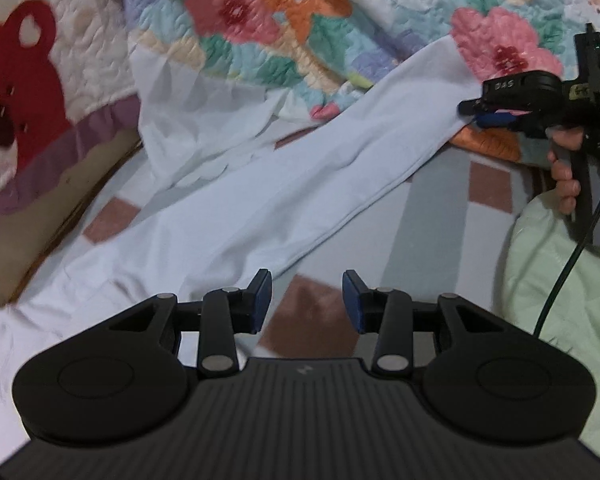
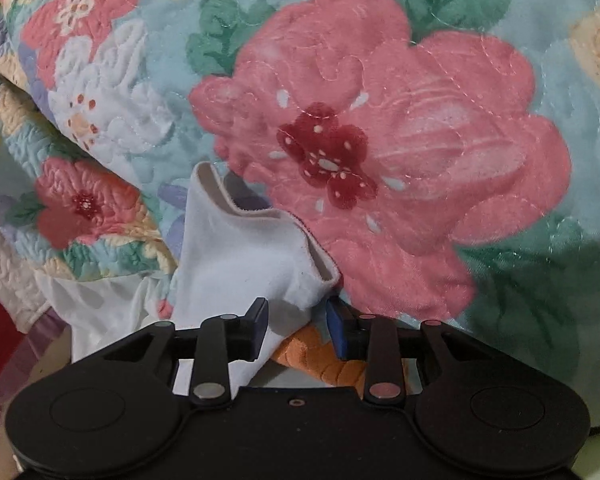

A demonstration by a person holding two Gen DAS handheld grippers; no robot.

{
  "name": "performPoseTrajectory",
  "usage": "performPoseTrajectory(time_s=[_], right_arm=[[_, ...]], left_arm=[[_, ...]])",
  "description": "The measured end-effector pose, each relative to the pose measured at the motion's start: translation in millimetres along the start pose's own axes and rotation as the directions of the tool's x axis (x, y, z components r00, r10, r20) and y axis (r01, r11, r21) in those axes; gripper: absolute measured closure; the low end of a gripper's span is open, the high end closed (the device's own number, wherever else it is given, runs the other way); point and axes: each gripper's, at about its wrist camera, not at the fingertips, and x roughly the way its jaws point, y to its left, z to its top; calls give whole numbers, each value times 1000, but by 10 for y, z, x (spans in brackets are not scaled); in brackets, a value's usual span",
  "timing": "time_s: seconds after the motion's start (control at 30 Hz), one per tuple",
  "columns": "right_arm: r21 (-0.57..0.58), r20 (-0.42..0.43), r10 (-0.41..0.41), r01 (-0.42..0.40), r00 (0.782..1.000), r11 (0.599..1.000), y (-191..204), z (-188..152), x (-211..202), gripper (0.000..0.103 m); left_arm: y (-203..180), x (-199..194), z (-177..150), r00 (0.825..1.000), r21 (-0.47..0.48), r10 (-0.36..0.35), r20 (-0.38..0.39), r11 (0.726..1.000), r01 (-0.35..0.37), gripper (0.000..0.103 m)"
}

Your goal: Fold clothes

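My left claw (image 1: 307, 304) stands open, its blue-padded fingers (image 1: 260, 302) spread apart with nothing between them, hovering low over the bed (image 1: 432, 216) and its grey-and-brown checked cover. Just ahead of it, a pale blue garment (image 1: 260, 204) lies stretched across that cover, a long sleeve or leg running diagonally up toward the right. Its left finger sits over the garment's near edge; whether it touches the cloth I cannot tell.

At the far end of that long piece I see my right claw (image 1: 482, 114) from the side, with a hand (image 1: 564, 168) wrapped round its grip and a black cable (image 1: 568, 272) trailing down. From the right wrist camera, the right claw (image 2: 298, 322) has the garment's hemmed end (image 2: 256, 252) lying between its fingers. The fingers are apart, and the cloth rests against the left one while the right one looks clear of it, so I read this claw as open rather than clamped on the fabric.

Behind the garment a quilted floral blanket (image 2: 400, 128) fills the view, with large pink flowers on a light blue ground. In the left view a cream cloth with a red bear (image 1: 24, 92) sits at the left, and a pale green sleeve (image 1: 568, 300) shows at the right edge.
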Motion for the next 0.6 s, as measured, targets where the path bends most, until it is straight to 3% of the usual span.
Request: performPoseTrajectory(time_s=[0.03, 0.13, 0.2, 0.27, 0.33, 0.4, 0.5, 0.53, 0.6], right_arm=[[-23, 22, 1, 0, 1000, 1000, 37, -7, -29, 99], [-109, 123, 43, -29, 991, 994, 226, 1, -185, 98], [-156, 141, 156, -133, 978, 979, 449, -4, -335, 98], [-233, 119, 299, -267, 947, 935, 781, -109, -546, 98], [-353, 46, 463, -419, 885, 836, 1165, -358, -704, 98], [-378, -105, 572, -565, 813, 734, 1467, -680, -764, 98], [-385, -317, 612, -688, 725, 615, 1768, -1265, -850, 98], [-429, -359, 604, -701, 711, 570, 1854, -1432, -902, 98], [-543, -405, 582, -697, 705, 467, 1999, -1697, -1009, 98]], left_arm=[[49, -2, -27, 1000, -21, 1, -7, 1000, -1, 64], [196, -73, -108, 1000, -80, 9, -7, 997, -9, 64], [312, -169, -164, 1000, -122, 7, 10, 992, -6, 64], [464, -299, -210, 999, -178, -9, 42, 984, 16, 64], [678, -457, -279, 995, -261, -28, 92, 964, 51, 64], [913, -611, -392, 990, -355, -43, 135, 930, 89, 62], [1175, -709, -622, 984, -466, -103, 147, 870, 161, 61], [1235, -717, -714, 980, -499, -133, 147, 846, 190, 61], [1336, -703, -886, 970, -570, -185, 158, 785, 242, 60]])
